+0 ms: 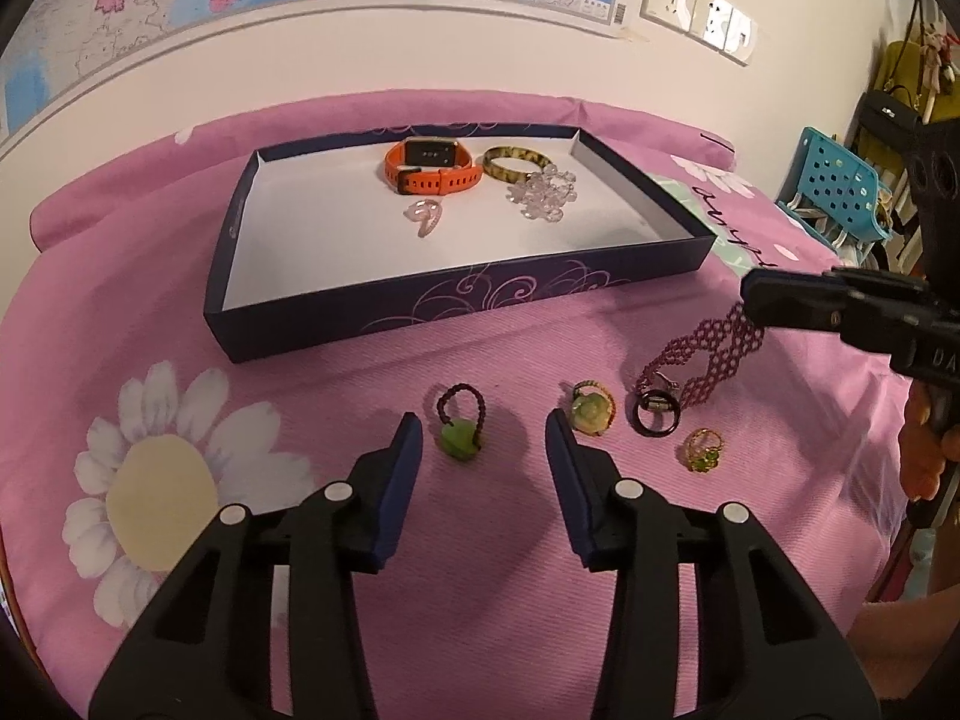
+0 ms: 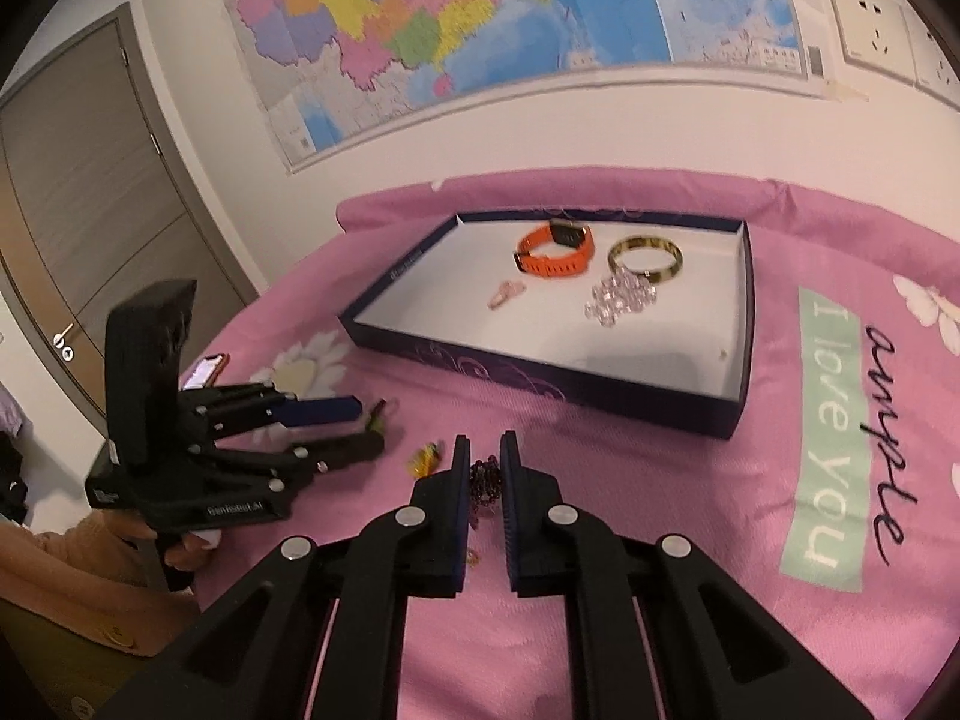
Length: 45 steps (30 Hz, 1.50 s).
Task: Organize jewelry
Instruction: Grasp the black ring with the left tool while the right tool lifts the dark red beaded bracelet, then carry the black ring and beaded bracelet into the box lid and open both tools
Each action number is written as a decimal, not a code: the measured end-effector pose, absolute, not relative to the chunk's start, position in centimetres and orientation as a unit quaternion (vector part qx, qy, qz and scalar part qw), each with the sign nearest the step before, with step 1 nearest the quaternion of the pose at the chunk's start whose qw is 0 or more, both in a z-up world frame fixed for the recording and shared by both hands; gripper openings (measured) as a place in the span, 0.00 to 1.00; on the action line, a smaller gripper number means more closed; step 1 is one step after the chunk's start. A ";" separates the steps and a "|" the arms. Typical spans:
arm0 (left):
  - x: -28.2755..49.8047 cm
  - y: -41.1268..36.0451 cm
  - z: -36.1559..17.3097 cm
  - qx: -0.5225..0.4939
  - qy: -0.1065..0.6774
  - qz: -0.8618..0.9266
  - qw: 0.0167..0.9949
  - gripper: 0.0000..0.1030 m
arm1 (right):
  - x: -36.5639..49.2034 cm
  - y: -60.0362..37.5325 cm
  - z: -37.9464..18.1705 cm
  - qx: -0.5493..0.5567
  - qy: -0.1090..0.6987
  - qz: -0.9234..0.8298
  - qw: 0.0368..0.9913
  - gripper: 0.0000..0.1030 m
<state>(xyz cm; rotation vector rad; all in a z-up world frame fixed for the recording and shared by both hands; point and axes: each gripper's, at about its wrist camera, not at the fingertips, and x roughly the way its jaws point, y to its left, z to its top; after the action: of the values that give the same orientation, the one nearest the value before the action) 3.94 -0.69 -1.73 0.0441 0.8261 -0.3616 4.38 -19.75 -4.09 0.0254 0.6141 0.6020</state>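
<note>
My right tool (image 2: 485,468) has its fingers drawn close on the purple beaded bracelet (image 1: 702,354), gripping one end while the rest trails down to the pink bedspread (image 1: 336,396); whether the pads truly pinch the beads or only flank them I cannot tell for sure. The bracelet is limp openwork, so it could slip out as I lift, and its low end lies touching the black ring (image 1: 655,414), which might snag and get dragged off. My left tool (image 1: 485,429) hangs with fingers wide apart, the green-stone ring on its dark beaded band (image 1: 461,429) lying between them on the bed. That ring is small and rounded; if I close off-centre it may squirt sideways or the pads may catch fabric. The pale rose ring (image 1: 591,411) lies right by my left tool's right-hand fingertip and could be knocked, and the gold ring (image 1: 703,450) sits near. The dark blue tray (image 1: 456,306) already holds an orange watch (image 1: 429,168), a tortoiseshell bangle (image 1: 516,163), a clear crystal bracelet (image 1: 547,195) and a pink ring (image 1: 426,217), clustered toward the far side, with the near white floor bare.
</note>
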 end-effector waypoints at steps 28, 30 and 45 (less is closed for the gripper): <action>4.6 -9.4 -2.6 0.097 0.413 -0.279 0.861 0.22 | 5.0 -21.3 -2.6 0.034 0.277 0.287 0.917 0.08; 4.5 -9.4 -2.5 0.093 0.411 -0.278 0.863 0.22 | 5.1 -21.3 -2.5 0.033 0.275 0.287 0.917 0.08; 6.2 -6.3 1.5 0.055 0.375 -0.253 0.890 0.22 | 7.4 -21.6 0.1 0.020 0.245 0.287 0.926 0.08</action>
<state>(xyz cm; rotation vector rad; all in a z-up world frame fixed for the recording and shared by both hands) 6.23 -6.30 1.46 0.1141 0.7796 -0.5247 7.38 -21.60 0.15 0.0416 0.5034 0.5876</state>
